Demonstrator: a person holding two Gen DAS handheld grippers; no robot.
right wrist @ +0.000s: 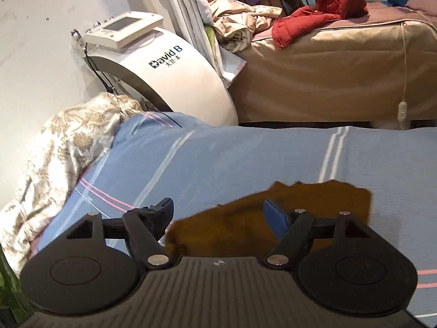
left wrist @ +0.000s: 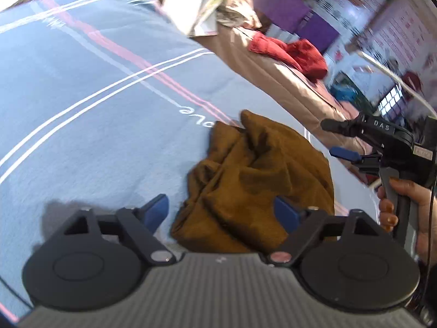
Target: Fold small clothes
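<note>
Garment: crumpled mustard-brown cloth garment (left wrist: 254, 188) on your blue striped bedsheet (left wrist: 95, 114).
Left tongs (left wrist: 221, 213): spread, empty, garment straight ahead, nearest.
Right tongs (right wrist: 218, 213): spread, empty, garment just beyond.

Mustard-brown garment (left wrist: 254, 183), blue sheet (left wrist: 82, 109) with white and pink stripes, red jacket (right wrist: 322, 11)

— What do the claws look like?
— The left claw (left wrist: 220, 213) and right claw (right wrist: 218, 213): black arms, blue pads, silver screws, ribbed grey housing.
— Any markings?
— "DAS" in white; the hand (left wrist: 404, 207) has orange-painted nails.
</note>
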